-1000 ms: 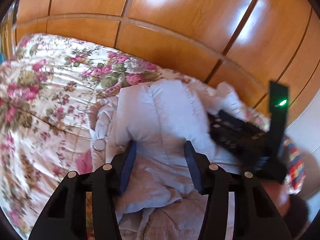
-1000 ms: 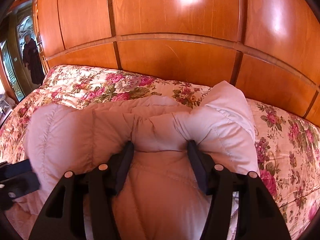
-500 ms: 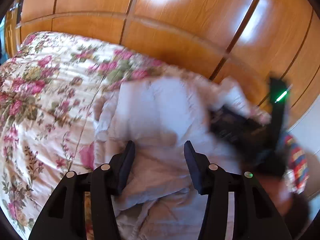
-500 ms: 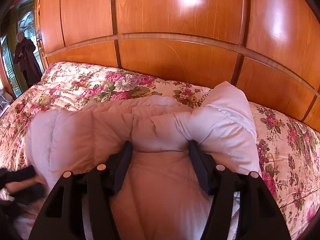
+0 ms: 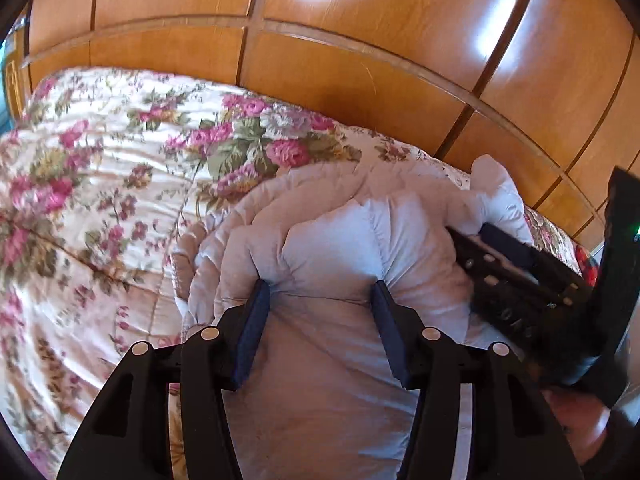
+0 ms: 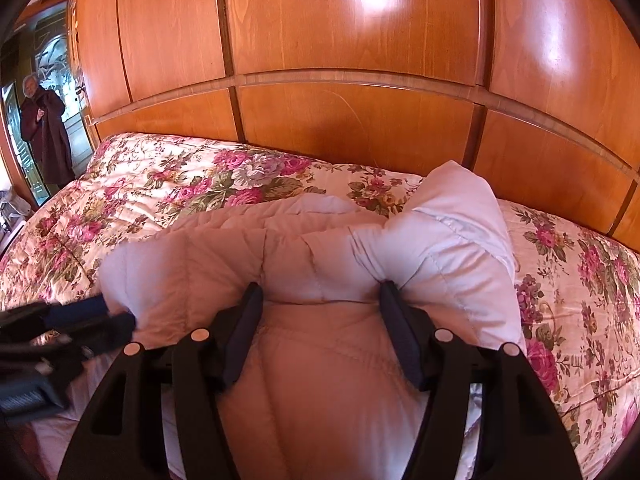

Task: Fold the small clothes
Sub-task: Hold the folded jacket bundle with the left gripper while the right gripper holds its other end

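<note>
A pale lilac-white quilted puffer jacket point(image 5: 360, 240) lies bunched on a floral bedspread point(image 5: 100, 180). My left gripper point(image 5: 320, 292) has its jaws wide apart, with a thick fold of the jacket bulging between the fingers. My right gripper point(image 6: 320, 292) stands the same way on the jacket point(image 6: 320, 264) further right, next to a raised puffy end point(image 6: 456, 216). The right gripper also shows in the left wrist view point(image 5: 520, 280), and the left gripper in the right wrist view point(image 6: 72, 324), blurred.
A glossy wooden panelled wall point(image 6: 352, 80) runs close behind the bed. A person in a dark coat point(image 6: 40, 120) stands in a doorway at far left. The floral bedspread point(image 6: 580, 280) extends to both sides of the jacket.
My left gripper drew back off the jacket, then came forward again onto its fold. The right gripper has hardly moved and the jacket's shape under it is the same.
</note>
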Demonstrator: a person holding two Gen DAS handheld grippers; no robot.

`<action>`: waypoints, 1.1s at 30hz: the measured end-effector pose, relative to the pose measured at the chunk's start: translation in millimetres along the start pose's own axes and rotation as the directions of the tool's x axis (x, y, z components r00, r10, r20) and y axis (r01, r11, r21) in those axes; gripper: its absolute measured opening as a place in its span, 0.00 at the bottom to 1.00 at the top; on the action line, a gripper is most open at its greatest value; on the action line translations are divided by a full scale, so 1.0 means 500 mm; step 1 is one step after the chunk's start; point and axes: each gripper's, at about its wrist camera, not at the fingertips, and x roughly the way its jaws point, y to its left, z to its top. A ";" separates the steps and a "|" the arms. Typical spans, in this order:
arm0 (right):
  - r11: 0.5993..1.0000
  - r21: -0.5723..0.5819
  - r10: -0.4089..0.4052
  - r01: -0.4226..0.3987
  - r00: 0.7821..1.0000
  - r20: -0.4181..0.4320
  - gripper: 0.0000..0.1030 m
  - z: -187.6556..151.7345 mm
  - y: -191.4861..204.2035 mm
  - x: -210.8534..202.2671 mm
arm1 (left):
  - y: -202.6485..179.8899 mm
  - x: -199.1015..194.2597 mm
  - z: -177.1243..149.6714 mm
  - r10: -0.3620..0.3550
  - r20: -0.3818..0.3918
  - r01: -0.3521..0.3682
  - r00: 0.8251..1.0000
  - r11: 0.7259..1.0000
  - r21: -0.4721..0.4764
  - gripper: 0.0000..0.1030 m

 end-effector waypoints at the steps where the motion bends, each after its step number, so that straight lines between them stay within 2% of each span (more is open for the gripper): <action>1: 1.000 -0.004 -0.002 0.002 1.000 0.001 0.61 0.000 0.002 0.000 | 0.005 0.003 -0.005 -0.008 0.003 0.008 1.000 1.000 -0.006 0.51; 5: 1.000 -0.017 0.001 -0.001 1.000 0.009 0.64 -0.001 0.009 -0.008 | 0.003 0.007 -0.015 0.000 0.020 0.000 1.000 1.000 0.005 0.51; 9: 0.994 0.053 0.096 -0.099 0.993 0.066 0.78 -0.003 -0.011 -0.072 | 0.008 0.007 -0.023 0.004 0.036 -0.005 0.999 1.000 0.022 0.51; 14: 0.991 0.105 0.076 -0.088 0.990 0.117 0.79 -0.017 -0.037 -0.148 | 0.026 0.006 -0.025 -0.032 0.045 0.033 0.998 0.999 -0.017 0.51; 16: 0.993 0.104 0.041 -0.048 0.996 0.075 0.79 -0.025 -0.040 -0.144 | 0.028 0.005 -0.026 -0.040 0.050 0.042 0.998 0.999 -0.024 0.51; 19: 0.992 0.119 0.034 -0.031 0.999 -0.022 0.78 -0.045 -0.047 -0.100 | 0.031 0.004 -0.026 -0.053 0.053 0.054 0.997 0.998 -0.033 0.51; 20: 0.991 0.126 0.037 -0.033 0.999 -0.029 0.78 -0.050 -0.048 -0.089 | 0.031 0.003 -0.026 -0.054 0.053 0.056 0.997 0.998 -0.034 0.51; 33: 0.982 0.168 0.080 -0.086 0.996 0.041 0.80 -0.075 -0.071 -0.105 | 0.030 -0.011 -0.034 -0.060 0.067 0.063 0.996 0.997 -0.041 0.51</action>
